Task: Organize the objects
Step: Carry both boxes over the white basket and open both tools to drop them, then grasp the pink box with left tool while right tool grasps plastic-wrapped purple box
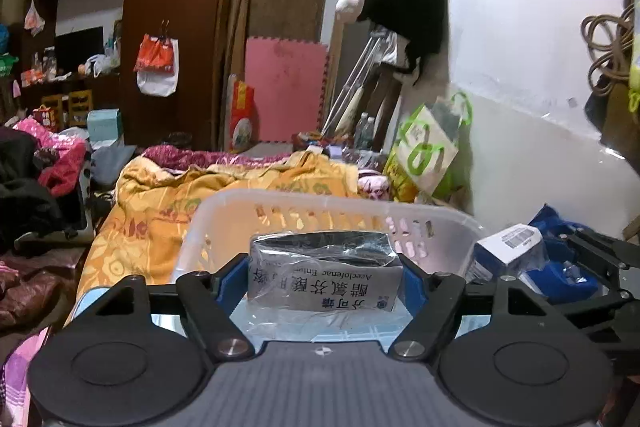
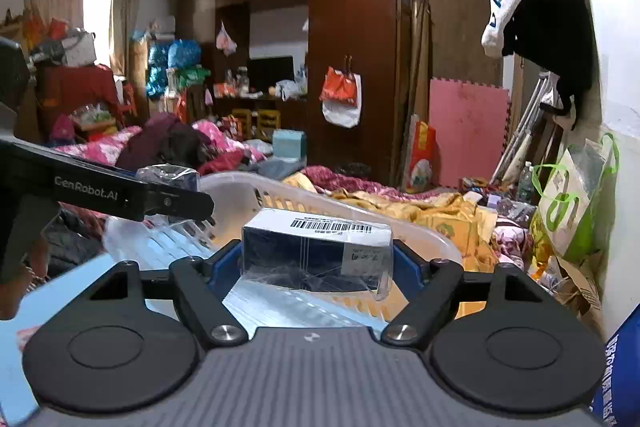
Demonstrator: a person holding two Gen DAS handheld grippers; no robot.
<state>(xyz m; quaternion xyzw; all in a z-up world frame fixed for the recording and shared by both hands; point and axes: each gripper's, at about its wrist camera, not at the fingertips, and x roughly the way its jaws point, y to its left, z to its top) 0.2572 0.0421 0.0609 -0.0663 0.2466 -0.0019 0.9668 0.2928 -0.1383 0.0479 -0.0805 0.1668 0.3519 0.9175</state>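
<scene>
Left wrist view: a grey medicine box point(image 1: 325, 273) wrapped in clear film sits pinched between the blue pads of the left tool point(image 1: 324, 277), whose jaws are closed onto its two ends. The box is held at the near rim of a translucent white plastic basket point(image 1: 224, 223), its printed face turned toward the camera and upside down. In the right wrist view, the right tool point(image 2: 318, 263) is likewise closed on a dark blue box point(image 2: 316, 251) with a white barcoded top, also film-wrapped, held above the same basket point(image 2: 424, 239) near its right side. The left tool point(image 2: 176, 203) shows there from the side, over the basket's left rim. The basket rests on a bed, against a crumpled orange floral quilt point(image 1: 160, 203). Beyond it stand a pink foam mat point(image 1: 286, 87) and a dark wooden wardrobe point(image 2: 352, 39).
</scene>
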